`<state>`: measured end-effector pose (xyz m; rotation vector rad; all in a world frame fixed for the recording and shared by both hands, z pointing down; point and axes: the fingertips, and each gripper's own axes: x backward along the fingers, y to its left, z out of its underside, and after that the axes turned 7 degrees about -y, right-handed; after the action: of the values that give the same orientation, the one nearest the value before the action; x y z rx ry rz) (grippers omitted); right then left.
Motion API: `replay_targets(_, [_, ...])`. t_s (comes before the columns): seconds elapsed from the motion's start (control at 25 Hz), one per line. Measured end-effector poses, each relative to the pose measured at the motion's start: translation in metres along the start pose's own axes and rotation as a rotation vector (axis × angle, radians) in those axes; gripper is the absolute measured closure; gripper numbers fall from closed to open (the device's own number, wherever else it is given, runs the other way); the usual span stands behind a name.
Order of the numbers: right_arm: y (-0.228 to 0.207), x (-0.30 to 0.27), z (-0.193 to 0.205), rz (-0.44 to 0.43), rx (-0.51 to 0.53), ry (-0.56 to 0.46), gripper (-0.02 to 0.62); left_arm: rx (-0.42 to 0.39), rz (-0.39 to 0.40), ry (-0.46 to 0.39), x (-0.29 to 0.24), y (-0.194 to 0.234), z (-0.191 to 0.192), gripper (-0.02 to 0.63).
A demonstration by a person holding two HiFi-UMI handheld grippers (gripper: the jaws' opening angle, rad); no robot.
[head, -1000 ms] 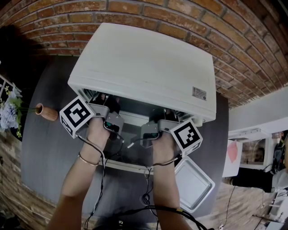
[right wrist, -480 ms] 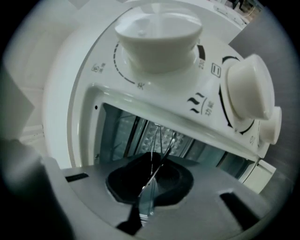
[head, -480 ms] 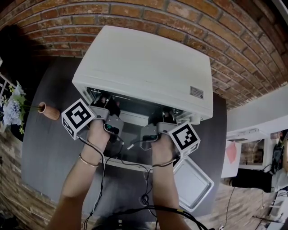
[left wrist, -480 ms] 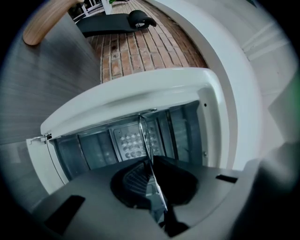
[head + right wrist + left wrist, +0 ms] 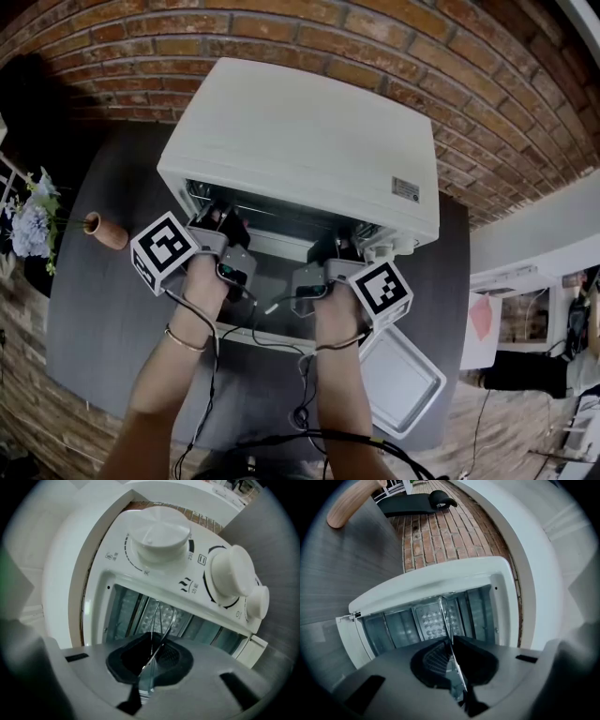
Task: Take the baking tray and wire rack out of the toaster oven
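At the mouth of the boxy white oven point(image 5: 300, 141), two grippers are pointing in over its lowered glass door point(image 5: 272, 323). The left gripper point(image 5: 452, 656) is pinching one thin metal wire of the rack point(image 5: 443, 613) between closed jaws. The right gripper point(image 5: 151, 660) is clamping the same rack's front wires in the same way. The rack is running back from the jaws into the oven's shiny, ribbed cavity. One pale tray point(image 5: 405, 380), shallow and rectangular with rounded corners, is lying empty on the dark, grained table point(image 5: 94, 319), just beside the door's right corner. Three smooth, round white knobs point(image 5: 159, 531) are standing out from the oven's panel. One wooden, tube-shaped vase point(image 5: 105, 232) is holding pale flowers point(image 5: 28, 220) at the table's left, below a red brick wall point(image 5: 375, 47).
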<state>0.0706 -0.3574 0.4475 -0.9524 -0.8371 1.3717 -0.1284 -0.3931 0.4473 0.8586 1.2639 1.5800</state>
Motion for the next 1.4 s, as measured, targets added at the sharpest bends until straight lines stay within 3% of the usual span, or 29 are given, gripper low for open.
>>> replay_targets(1.08, [0.001,0.036,0.01,0.001,-0.028,0.021,0.595,0.023,0.012,-0.002,0.038,0.0,0.005,0.589])
replay_targets(1.4, [0.001,0.047,0.013,0.0,-0.039,0.026,0.597,0.032,-0.023,0.002,0.052,0.0,0.009,0.589])
